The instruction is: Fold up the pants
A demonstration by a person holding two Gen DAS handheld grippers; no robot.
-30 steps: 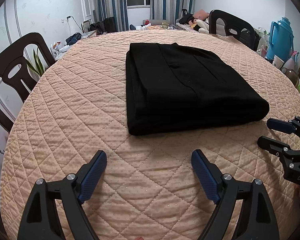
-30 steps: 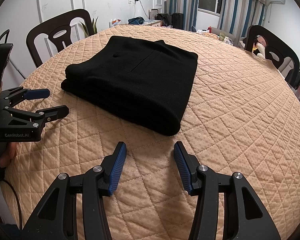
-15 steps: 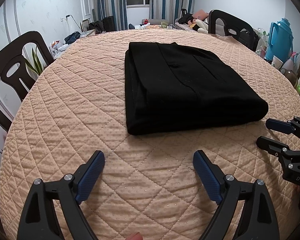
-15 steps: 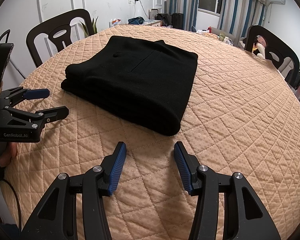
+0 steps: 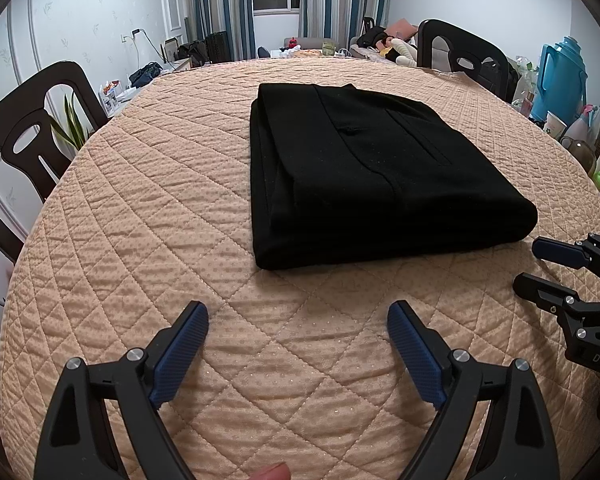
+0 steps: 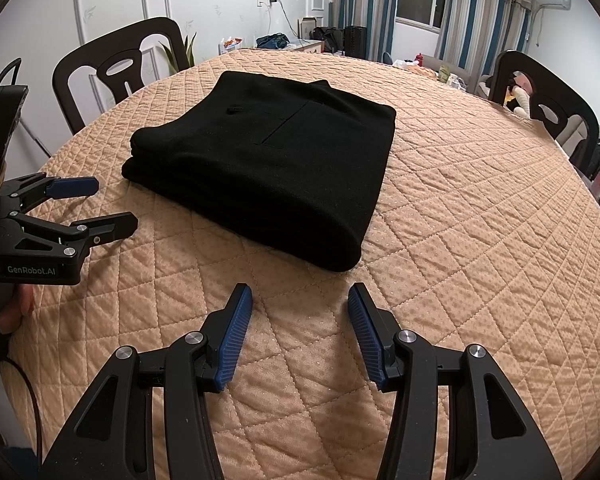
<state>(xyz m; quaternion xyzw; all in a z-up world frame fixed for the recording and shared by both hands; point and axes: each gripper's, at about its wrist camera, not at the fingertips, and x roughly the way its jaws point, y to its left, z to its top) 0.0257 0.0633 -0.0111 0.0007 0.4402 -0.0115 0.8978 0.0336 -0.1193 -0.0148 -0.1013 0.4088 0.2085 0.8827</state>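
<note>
The black pants [image 5: 364,172] lie folded into a thick rectangular stack in the middle of the table, also shown in the right wrist view [image 6: 276,168]. My left gripper [image 5: 298,312] is open and empty, hovering over the quilt in front of the stack's near edge; it also shows at the left of the right wrist view [image 6: 104,206]. My right gripper [image 6: 300,296] is open and empty, just short of the stack's near corner; it also shows at the right of the left wrist view [image 5: 536,264]. Neither gripper touches the pants.
A peach quilted cloth [image 5: 140,208] covers the round table. Dark chairs stand at the left [image 5: 16,136] and far right [image 5: 464,56]. A blue thermos [image 5: 560,76], cups and bottles sit off the table's right side. A cable [image 6: 32,400] trails from the left gripper.
Both grippers stay open and nearly still. The left wrist view has shifted slightly back and down; the pants have not moved.
</note>
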